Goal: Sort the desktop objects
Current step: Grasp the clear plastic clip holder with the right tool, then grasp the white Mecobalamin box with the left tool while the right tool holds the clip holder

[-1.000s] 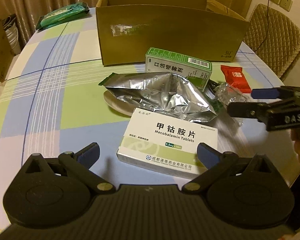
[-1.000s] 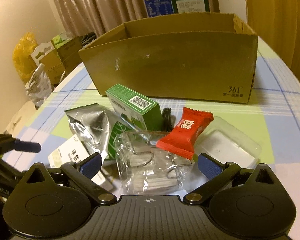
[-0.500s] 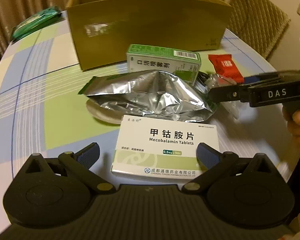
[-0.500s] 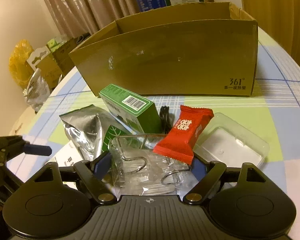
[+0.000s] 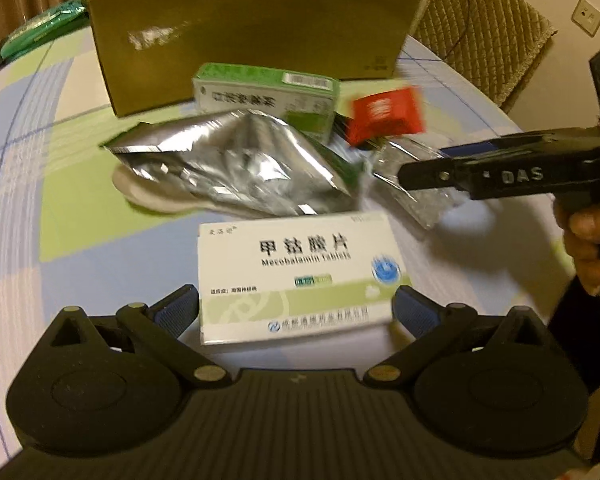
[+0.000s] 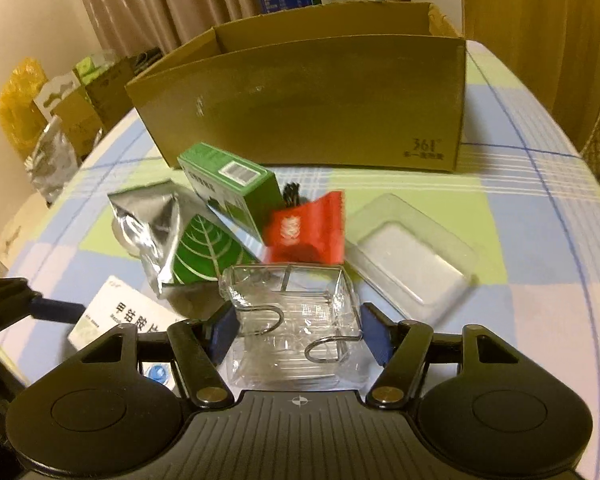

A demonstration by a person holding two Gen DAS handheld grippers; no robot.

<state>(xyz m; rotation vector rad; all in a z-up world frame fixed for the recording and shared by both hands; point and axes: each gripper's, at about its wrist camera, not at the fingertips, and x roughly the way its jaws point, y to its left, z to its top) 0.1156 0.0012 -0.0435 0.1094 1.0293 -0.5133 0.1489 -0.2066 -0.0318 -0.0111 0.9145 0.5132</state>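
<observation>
My right gripper (image 6: 296, 334) is shut on a clear plastic packet of metal hooks (image 6: 296, 320) and holds it lifted off the table; the red snack packet (image 6: 306, 228) tips off its far edge. My left gripper (image 5: 296, 310) is open, its pads either side of the white Mecobalamin tablet box (image 5: 300, 276), which lies flat on the table. A silver foil pouch (image 5: 240, 168), a green medicine box (image 5: 266, 96) and an open cardboard box (image 5: 252, 32) lie beyond. The right gripper with the packet also shows in the left wrist view (image 5: 420, 172).
A clear plastic tray (image 6: 408, 252) lies right of the red packet. A white dish (image 5: 148, 192) sits under the foil pouch. A green pack (image 5: 40, 32) lies at the table's far left. A padded chair (image 5: 484, 28) stands beyond the right edge.
My right gripper closed on the hook packet and lifted it, tipping the red snack packet. My left gripper moved forward until its pads flank the white tablet box.
</observation>
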